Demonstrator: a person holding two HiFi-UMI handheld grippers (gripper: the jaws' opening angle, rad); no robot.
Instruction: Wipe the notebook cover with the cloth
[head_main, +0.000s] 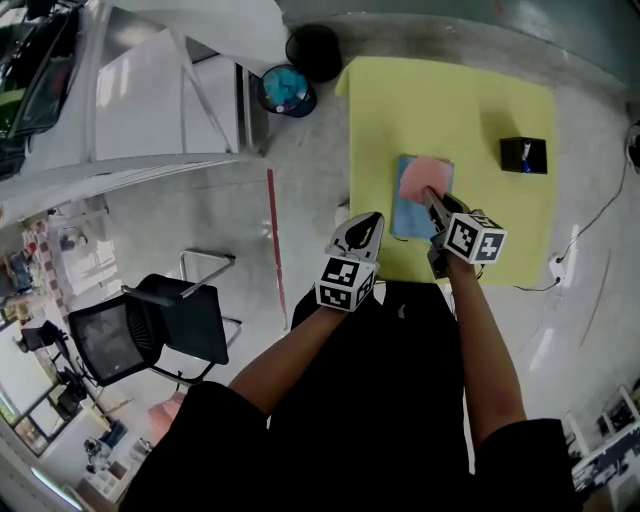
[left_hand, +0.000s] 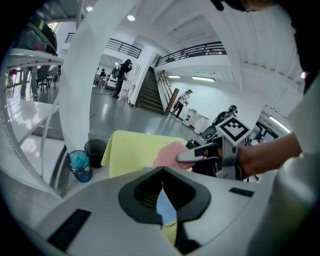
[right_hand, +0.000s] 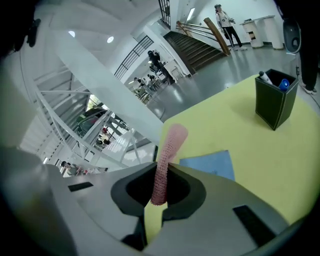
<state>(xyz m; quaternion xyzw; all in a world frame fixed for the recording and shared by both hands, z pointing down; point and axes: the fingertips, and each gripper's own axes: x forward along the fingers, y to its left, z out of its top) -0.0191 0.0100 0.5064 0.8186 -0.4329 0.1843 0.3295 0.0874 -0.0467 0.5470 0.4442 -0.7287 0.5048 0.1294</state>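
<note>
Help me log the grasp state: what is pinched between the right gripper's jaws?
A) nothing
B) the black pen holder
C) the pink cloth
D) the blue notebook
C: in the right gripper view, the pink cloth runs down between the jaws of the right gripper, which are shut on it, while the blue notebook lies flat beyond it.

yellow table | on it: blue notebook | black pen box
</note>
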